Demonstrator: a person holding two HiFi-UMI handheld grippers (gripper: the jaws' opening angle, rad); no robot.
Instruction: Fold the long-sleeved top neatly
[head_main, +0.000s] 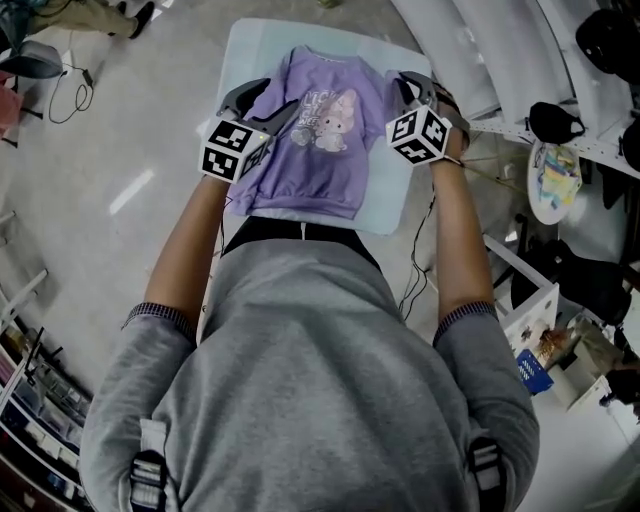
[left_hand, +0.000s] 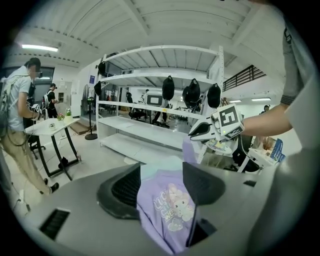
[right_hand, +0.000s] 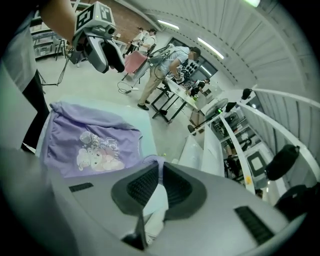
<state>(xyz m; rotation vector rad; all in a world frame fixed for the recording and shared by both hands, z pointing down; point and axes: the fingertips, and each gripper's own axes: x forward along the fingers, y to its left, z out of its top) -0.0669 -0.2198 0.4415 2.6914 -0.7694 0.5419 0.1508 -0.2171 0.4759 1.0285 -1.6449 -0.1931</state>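
Observation:
A purple top (head_main: 305, 150) with a cartoon print lies face up on a light blue table (head_main: 390, 205), its hem toward me. My left gripper (head_main: 262, 100) is at the top's left shoulder. In the left gripper view its jaws stand apart (left_hand: 162, 167), with the printed front (left_hand: 167, 205) showing between them. My right gripper (head_main: 410, 85) is at the right shoulder. Its jaws are nearly together (right_hand: 161, 167), pinching a purple fold with pale cloth under it. From the left gripper view, a strip of purple cloth (left_hand: 189, 150) hangs from the right gripper (left_hand: 200, 131).
White shelving racks (head_main: 480, 60) run along the right of the table, with dark helmets (head_main: 555, 122) on them. Cables (head_main: 70, 90) lie on the floor to the left. People stand at work tables (right_hand: 160, 65) farther off, and boxes (head_main: 545, 350) sit low on the right.

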